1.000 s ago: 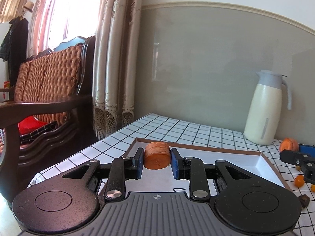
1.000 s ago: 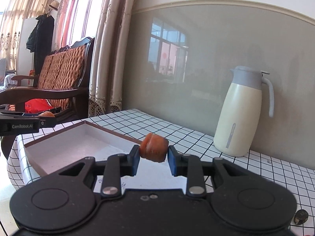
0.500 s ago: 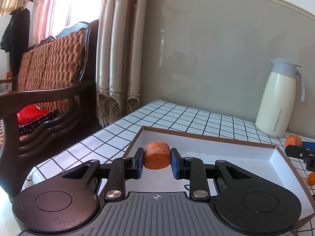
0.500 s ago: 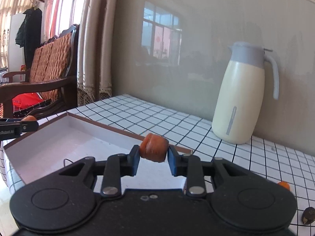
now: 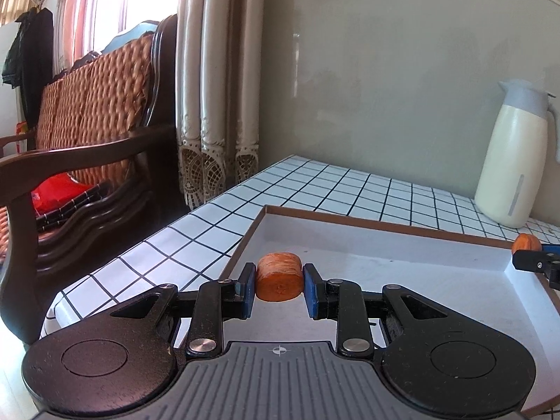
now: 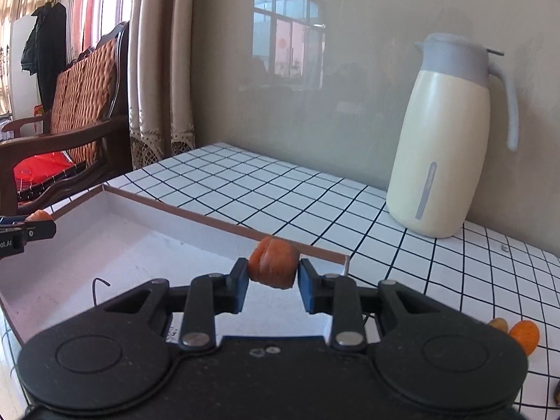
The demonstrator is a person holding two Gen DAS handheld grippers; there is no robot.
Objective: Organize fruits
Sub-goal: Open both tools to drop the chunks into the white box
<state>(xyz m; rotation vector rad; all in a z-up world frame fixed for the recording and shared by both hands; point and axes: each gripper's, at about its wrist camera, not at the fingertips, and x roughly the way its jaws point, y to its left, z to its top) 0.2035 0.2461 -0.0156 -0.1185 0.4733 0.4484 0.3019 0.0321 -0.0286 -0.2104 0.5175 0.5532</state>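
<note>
Left hand-held gripper: I held it tilted down over the near left corner of the white tray; its blue pads were clamped on a round orange fruit piece, above the tray floor.
Right hand-held gripper: also tilted down, closed on a wrinkled orange fruit, over the tray's far right corner.
Hidden: my hands did not show in either view; I could not tell if the fruits touched the tray.
Only in right view: two small orange pieces on the checked surface, partly behind the gripper body.
Both views: the cream jug stood on the surface behind the tray; each camera saw the other gripper only as a tip at the edge.
</note>
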